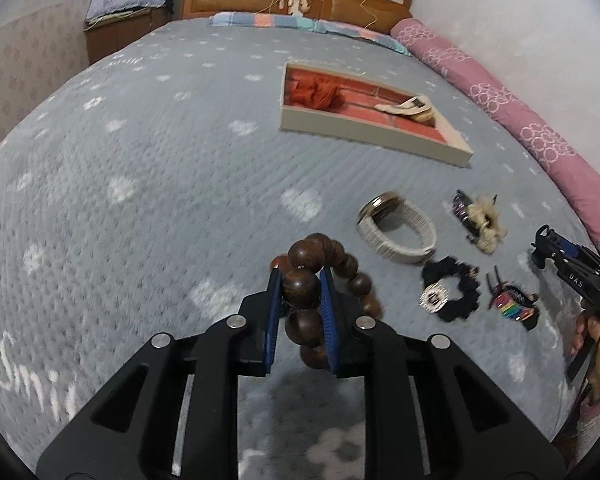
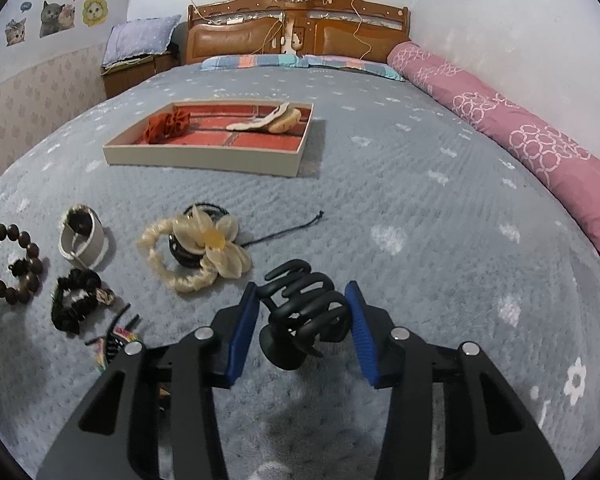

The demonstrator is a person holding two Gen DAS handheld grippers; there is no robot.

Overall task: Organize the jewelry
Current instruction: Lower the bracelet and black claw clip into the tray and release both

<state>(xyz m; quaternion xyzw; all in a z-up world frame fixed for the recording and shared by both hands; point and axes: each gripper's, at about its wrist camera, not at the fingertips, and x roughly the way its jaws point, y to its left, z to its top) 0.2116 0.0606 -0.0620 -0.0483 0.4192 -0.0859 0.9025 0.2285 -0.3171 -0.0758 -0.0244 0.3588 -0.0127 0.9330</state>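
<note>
My left gripper (image 1: pixel 300 280) is shut on a dark wooden bead bracelet (image 1: pixel 320 276) and holds it above the grey bedspread; the bracelet also shows in the right wrist view (image 2: pixel 14 264). My right gripper (image 2: pixel 302 300) is shut on a black claw hair clip (image 2: pixel 304 312), which spans the gap between the blue pads. A beige tray with red lining (image 1: pixel 364 130) (image 2: pixel 204 156) lies further up the bed. It holds a red scrunchie (image 2: pixel 166 126) and a cream hair piece (image 2: pixel 268 122).
On the bedspread lie a white watch (image 1: pixel 396 228) (image 2: pixel 82 238), a black scrunchie (image 1: pixel 456 288) (image 2: pixel 74 300), a rainbow clip (image 1: pixel 512 304), and a blond braided flower clip (image 2: pixel 204 248) (image 1: pixel 482 220). A pink rolled quilt (image 2: pixel 520 132) lines the right edge. The headboard (image 2: pixel 296 32) stands behind.
</note>
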